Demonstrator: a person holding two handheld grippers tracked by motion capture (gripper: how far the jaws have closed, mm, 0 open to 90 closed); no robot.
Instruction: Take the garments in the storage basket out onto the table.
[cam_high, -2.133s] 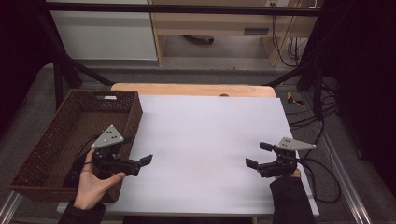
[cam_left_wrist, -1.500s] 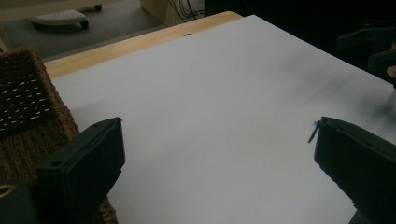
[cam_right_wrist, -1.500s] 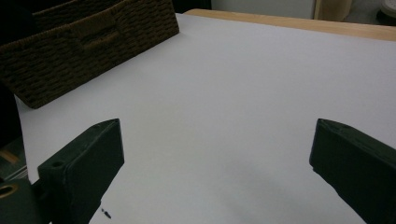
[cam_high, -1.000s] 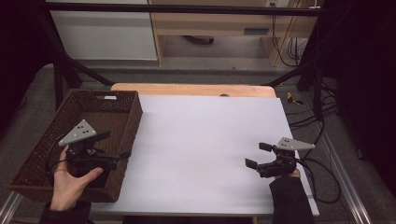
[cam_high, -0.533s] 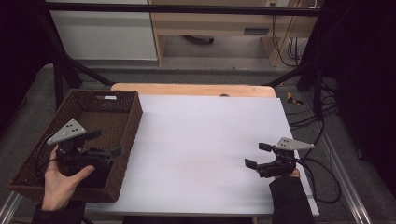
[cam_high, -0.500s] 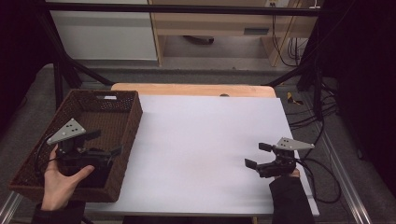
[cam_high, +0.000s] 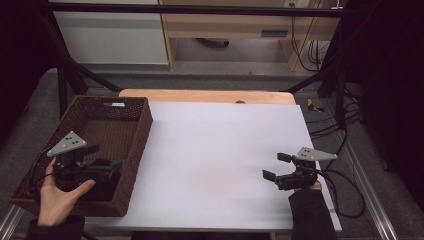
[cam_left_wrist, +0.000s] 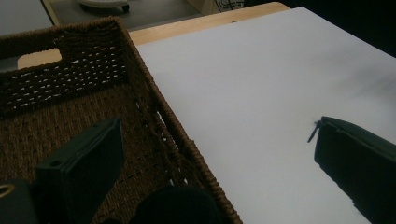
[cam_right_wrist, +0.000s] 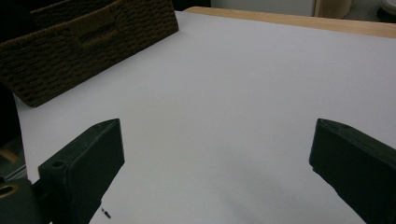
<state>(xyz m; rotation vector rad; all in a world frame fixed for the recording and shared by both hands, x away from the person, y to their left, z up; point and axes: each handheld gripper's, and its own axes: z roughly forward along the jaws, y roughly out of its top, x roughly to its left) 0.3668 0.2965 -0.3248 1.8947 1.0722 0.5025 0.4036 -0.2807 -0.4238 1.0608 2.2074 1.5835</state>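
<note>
My left gripper (cam_high: 114, 169) is held in a person's hand over the near right corner of a brown wicker basket (cam_high: 145, 125). In the left gripper view it (cam_left_wrist: 219, 126) is open with nothing between its jaws: one jaw is over the basket's inside, the other over the white table top (cam_left_wrist: 261, 79), and the basket's right wall (cam_left_wrist: 187, 140) runs between them. My right gripper (cam_high: 275, 166) rests low over the near right part of the table, pointing left. It (cam_right_wrist: 218, 126) is open too, with bare white surface between the jaws.
The basket (cam_right_wrist: 93, 42) stands at the table's left edge, and I see nothing inside it. A wooden strip (cam_high: 205, 95) runs along the far edge of the white top (cam_high: 225, 150). Cables (cam_high: 340, 120) hang off the right side.
My left gripper has moved left, from over the white table to over the basket's near right corner. The right gripper has stayed where it was.
</note>
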